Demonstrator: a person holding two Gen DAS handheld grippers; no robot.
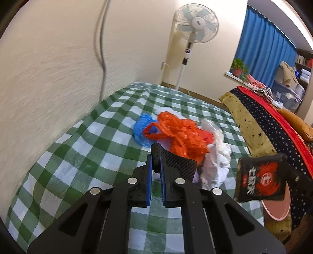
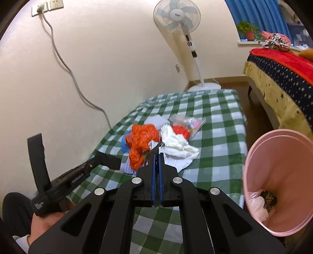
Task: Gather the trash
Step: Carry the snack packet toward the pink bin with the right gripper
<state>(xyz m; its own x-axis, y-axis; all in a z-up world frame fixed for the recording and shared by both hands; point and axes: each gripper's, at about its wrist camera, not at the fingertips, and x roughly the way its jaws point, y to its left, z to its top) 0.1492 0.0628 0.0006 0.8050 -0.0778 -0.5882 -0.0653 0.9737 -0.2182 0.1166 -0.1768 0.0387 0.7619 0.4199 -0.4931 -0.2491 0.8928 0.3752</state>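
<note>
A heap of trash lies on the green checked table: an orange plastic bag (image 1: 180,134), a blue bag (image 1: 141,127), white crumpled paper (image 1: 217,156) and a clear packet (image 2: 187,122). My left gripper (image 1: 156,166) is shut on a black ribbed tool handle (image 1: 156,156) above the table. My right gripper (image 2: 156,158) is shut on a black and red snack wrapper, seen edge-on between its pads and flat in the left wrist view (image 1: 260,178). A pink bin (image 2: 277,183) stands at the right with trash inside.
A standing fan (image 2: 176,17) is beyond the table's far end. A bed with a starred cover (image 2: 279,78) is at the right. A grey cable (image 2: 64,64) runs down the wall to the left table edge.
</note>
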